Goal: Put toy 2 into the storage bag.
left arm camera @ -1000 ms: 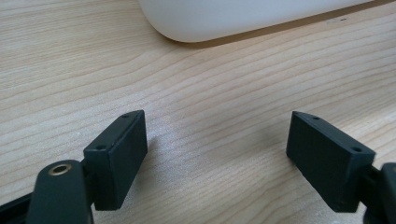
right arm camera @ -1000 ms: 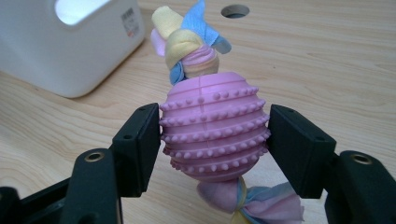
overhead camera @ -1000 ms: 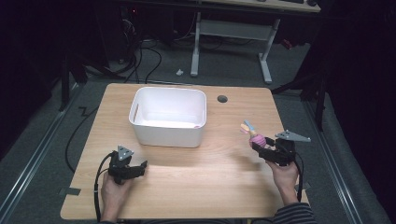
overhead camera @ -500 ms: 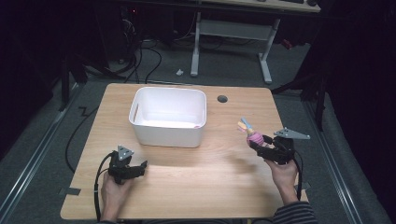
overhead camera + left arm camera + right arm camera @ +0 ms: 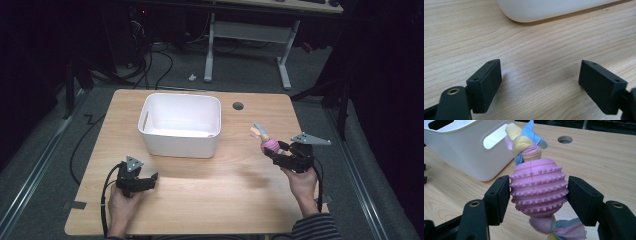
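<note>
Pink rubber, ribbed and studded, forms the ball of a toy [image 5: 538,187] with knotted fleece strips in yellow, blue and pink coming out of its top and bottom; the right tongs [image 5: 537,195] grip this ball, one black jaw pressed to each side of it. In the high view the toy [image 5: 269,143] is held above the right part of the wooden counter [image 5: 220,200], its strips pointing up and away toward the far edge, with the right tongs [image 5: 280,155] in a hand [image 5: 302,182] whose striped sleeve enters from the bottom. To the left of the toy, on the far middle of the counter, stands a white bin [image 5: 180,125] with a slot handle in its end wall; in the right gripper view that bin [image 5: 464,147] lies beyond the toy, apart from it. A round hole [image 5: 238,106] sits in the counter just right of the bin. The left tongs [image 5: 150,179] rest low at the near left of the counter, and the left gripper view shows their jaws spread wide over bare wood [image 5: 536,62], nothing between them, the bin's rounded corner [image 5: 544,10] ahead
</note>
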